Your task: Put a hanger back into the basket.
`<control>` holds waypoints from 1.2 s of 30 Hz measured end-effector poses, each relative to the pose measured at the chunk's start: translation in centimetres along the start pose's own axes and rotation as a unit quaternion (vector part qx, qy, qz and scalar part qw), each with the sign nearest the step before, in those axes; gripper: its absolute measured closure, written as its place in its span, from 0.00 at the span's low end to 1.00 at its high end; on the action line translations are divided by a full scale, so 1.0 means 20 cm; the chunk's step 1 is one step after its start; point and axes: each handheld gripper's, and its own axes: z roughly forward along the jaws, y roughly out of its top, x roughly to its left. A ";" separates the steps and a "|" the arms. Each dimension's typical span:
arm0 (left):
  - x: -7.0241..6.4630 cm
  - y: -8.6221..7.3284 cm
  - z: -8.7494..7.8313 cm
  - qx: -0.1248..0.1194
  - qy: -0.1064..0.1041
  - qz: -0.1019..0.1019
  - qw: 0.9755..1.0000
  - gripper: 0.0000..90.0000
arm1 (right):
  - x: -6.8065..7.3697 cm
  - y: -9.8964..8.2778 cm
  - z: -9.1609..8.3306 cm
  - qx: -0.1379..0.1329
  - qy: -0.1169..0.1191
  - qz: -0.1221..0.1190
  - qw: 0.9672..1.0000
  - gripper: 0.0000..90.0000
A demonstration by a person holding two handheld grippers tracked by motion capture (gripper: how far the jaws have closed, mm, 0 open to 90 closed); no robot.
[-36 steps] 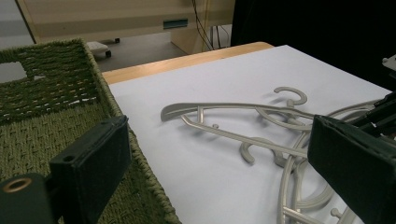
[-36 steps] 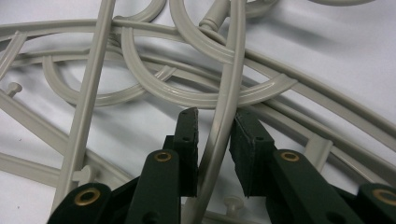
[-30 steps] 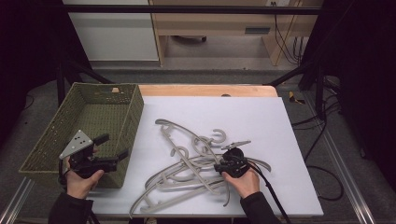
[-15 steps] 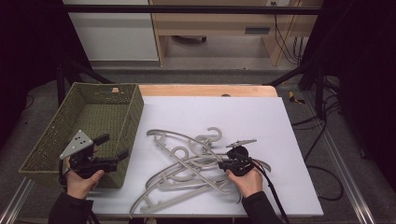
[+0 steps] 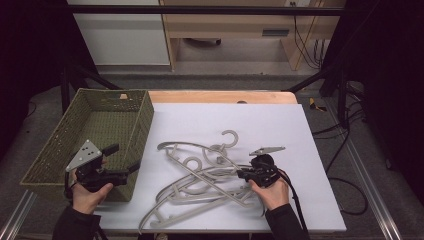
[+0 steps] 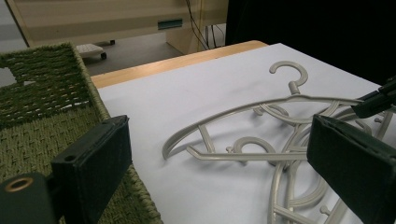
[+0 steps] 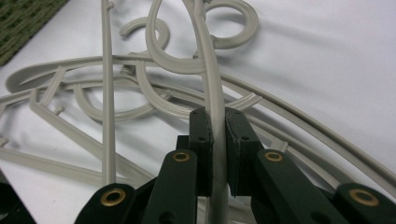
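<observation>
The right gripper [image 5: 244, 174] had its jaws closed tight on the curved arm of one grey hanger [image 7: 211, 79], the bar squeezed between the two black pads [image 7: 201, 133] in the right gripper view. That hanger [image 5: 200, 150] belonged to a tangled heap of hangers [image 5: 197, 192] lying near the middle of the white table [image 5: 280, 125], its hook [image 5: 230, 138] pointing to the far side. The green basket [image 5: 142, 120] stood at the left, its near right corner just beside the left gripper [image 5: 125, 160], whose jaws stood wide apart with nothing between them.

To my eye the job in hand was freeing the gripped hanger from the pile. I would have lifted it slowly and straight, watching where its hook and lower bar crossed the others, since a snag there could drag the whole heap along. The idle left gripper looked well placed to pin a neighbouring hanger down if one began to rise. Only once the hanger hung clear would a swing left toward the basket have made sense.
</observation>
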 end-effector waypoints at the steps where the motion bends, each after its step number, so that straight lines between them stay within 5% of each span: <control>1: 0.00 0.00 0.00 0.000 -0.001 0.002 1.000 0.07 | 0.00 0.00 -0.01 -0.002 0.005 -0.001 1.000 0.92; 11: -0.06 0.03 0.01 0.004 -0.017 0.017 1.000 0.07 | 0.01 0.03 -0.13 -0.033 0.038 -0.032 0.998 0.92; 19: -0.13 0.03 0.05 0.032 -0.040 0.041 0.998 0.07 | 0.03 0.03 -0.20 -0.027 0.082 -0.090 0.992 0.92; 25: -0.20 0.03 0.09 0.068 -0.068 0.068 0.993 0.09 | 0.07 0.03 -0.21 -0.017 0.111 -0.119 0.987 0.92; 36: -0.29 0.01 0.17 0.125 -0.095 0.124 0.980 0.16 | 0.11 0.02 -0.21 0.004 0.151 -0.155 0.976 0.92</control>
